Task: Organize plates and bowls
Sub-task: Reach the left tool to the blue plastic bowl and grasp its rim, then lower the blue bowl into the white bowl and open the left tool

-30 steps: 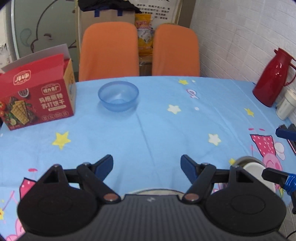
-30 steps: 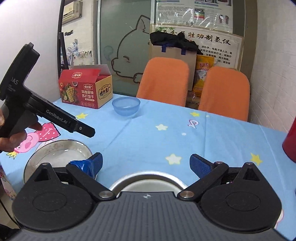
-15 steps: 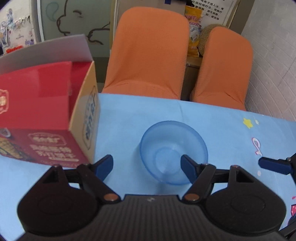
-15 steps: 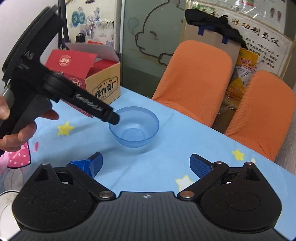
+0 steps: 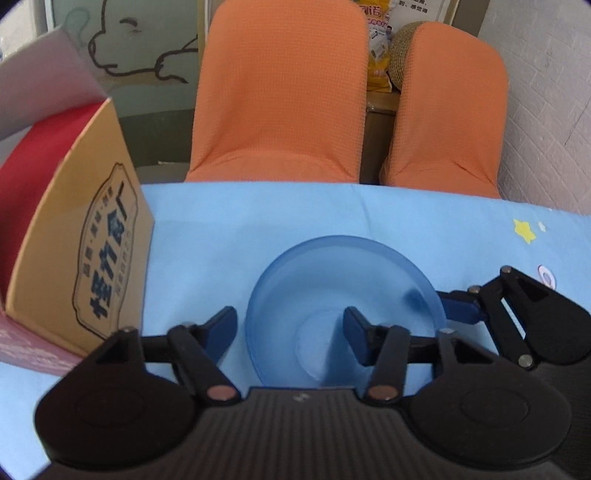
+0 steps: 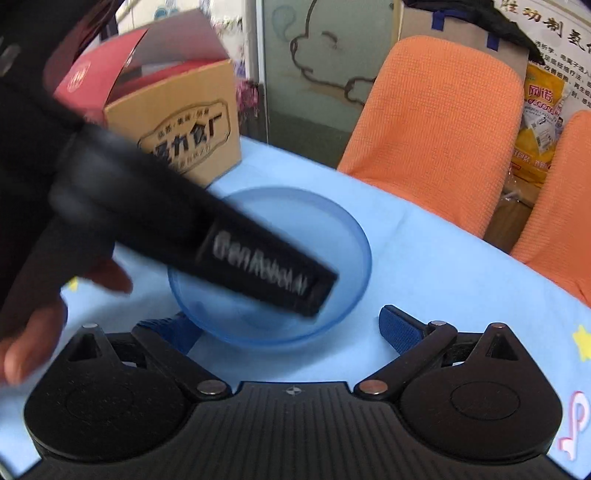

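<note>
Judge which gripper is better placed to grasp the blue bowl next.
Left, probably. The left gripper is open astride the near-left rim of the blue bowl, one finger inside, one outside. The right gripper is open too, with the bowl just ahead of its fingertips.

Light-blue star-print cloth covers the bench (image 5: 258, 221). Behind it, at twelve o'clock, an orange-covered chair (image 5: 284, 92) faces in; a second orange chair (image 5: 450, 110) sits just beside it at one o'clock. White brick wall (image 5: 546, 92) at two o'clock. Frosted glass panel (image 6: 325, 55) with a cartoon outline at eleven o'clock; printed poster (image 6: 554, 22) upper right in the right wrist view.
</note>
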### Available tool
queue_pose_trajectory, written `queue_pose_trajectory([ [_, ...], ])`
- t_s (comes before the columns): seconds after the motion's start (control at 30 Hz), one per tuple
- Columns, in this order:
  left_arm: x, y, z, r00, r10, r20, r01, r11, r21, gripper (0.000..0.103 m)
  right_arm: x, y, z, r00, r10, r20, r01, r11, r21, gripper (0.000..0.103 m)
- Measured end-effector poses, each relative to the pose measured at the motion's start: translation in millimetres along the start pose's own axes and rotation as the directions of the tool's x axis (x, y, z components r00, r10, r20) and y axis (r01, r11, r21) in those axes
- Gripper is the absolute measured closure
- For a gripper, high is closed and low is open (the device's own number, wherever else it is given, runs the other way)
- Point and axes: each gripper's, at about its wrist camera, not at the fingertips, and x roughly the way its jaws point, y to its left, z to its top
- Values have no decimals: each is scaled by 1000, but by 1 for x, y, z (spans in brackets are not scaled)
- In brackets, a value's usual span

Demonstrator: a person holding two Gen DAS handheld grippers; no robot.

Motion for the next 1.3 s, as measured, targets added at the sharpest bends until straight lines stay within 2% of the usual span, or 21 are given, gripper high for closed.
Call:
queue_pose_trajectory([
  [0.03,-1,-1,2,1000,-26,-8,26,1000,11,63,-2,1,1,1000,9,8,-9,1000,-12,17],
  [0.07,-2,-2,2,999,-45,-19,45,999,13,67,-6,4,1,1000,13,25,-12,1000,-20,17],
  [0.13,-7,-1,1,997,-74,-16,74,997,7,67,-20,12,3,997,-1,76,4,999,-38,17],
  [0.27,-35,-8,-1,990,-141,5,141,990,-9,67,-60,15,2,992,-10,122,16,999,-44,16],
  [0.37,-63,-30,-12,985,-170,27,169,985,22,67,-102,22,-3,992,-42,120,49,997,-56,16],
  [0.5,-109,-69,-38,969,-245,36,243,968,59,67,-172,35,-18,991,-97,88,103,992,-71,16],
  [0.7,-168,-145,-113,933,-359,-7,356,924,138,67,-271,62,-87,979,-199,46,201,979,-36,16],
  [0.8,-184,-175,-152,916,-399,-50,401,898,179,67,-303,77,-126,971,-237,14,237,971,-3,16],
  [0.87,-190,-192,-178,912,-402,-80,409,890,201,67,-321,85,-152,968,-249,-6,249,968,22,16],
  [0.97,-191,-208,-206,920,-379,-102,393,889,236,67,-330,95,-183,968,-251,-8,251,966,64,16],
  [1.07,-184,-216,-221,928,-354,-118,373,890,262,66,-317,93,-199,970,-242,4,241,965,101,16],
  [1.13,-180,-219,-224,936,-334,-113,352,895,273,66,-316,92,-211,972,-236,21,232,966,118,16],
  [1.2,-178,-224,-225,953,-293,-82,304,900,312,63,-313,85,-212,971,-237,34,231,964,130,16],
  [1.23,-175,-226,-225,959,-271,-82,283,904,321,54,-313,83,-213,971,-237,30,232,965,126,16],
  [1.27,-174,-222,-225,957,-275,-95,291,899,328,39,-311,81,-216,972,-233,9,230,965,122,16],
  [1.3,-174,-217,-223,952,-290,-102,307,897,317,31,-310,79,-217,972,-233,-5,232,965,126,17],
])
